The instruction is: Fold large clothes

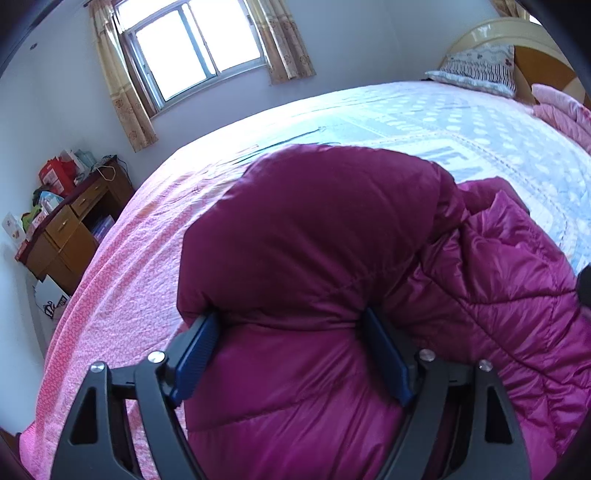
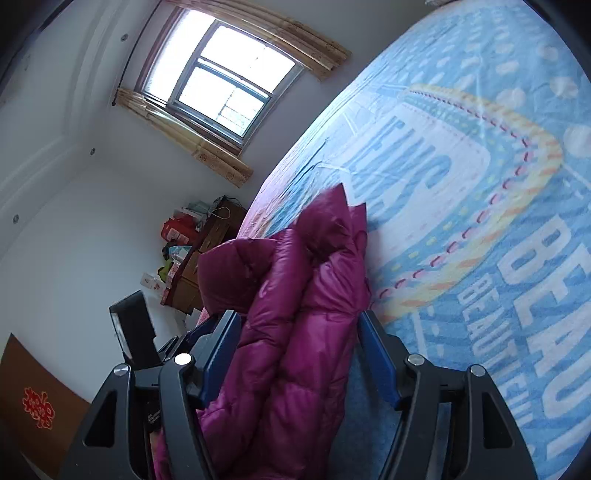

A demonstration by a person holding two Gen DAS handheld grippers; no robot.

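A wide bed (image 1: 332, 122) fills the room, covered by a sheet (image 2: 480, 184) printed pale blue with white dots and large letters, and pink along the near side. A patterned pillow (image 1: 476, 66) leans on the cream headboard (image 1: 491, 31), with a pink quilt (image 1: 561, 107) bunched just beside it. On the far wall a bright window (image 1: 192, 48) sits between beige curtains (image 1: 284, 48). A brown desk (image 1: 70, 229) with drawers stands in the corner beside the bed, piled with boxes (image 1: 55, 177) and bags. A red paper cutting (image 2: 37, 406) marks a brown door.
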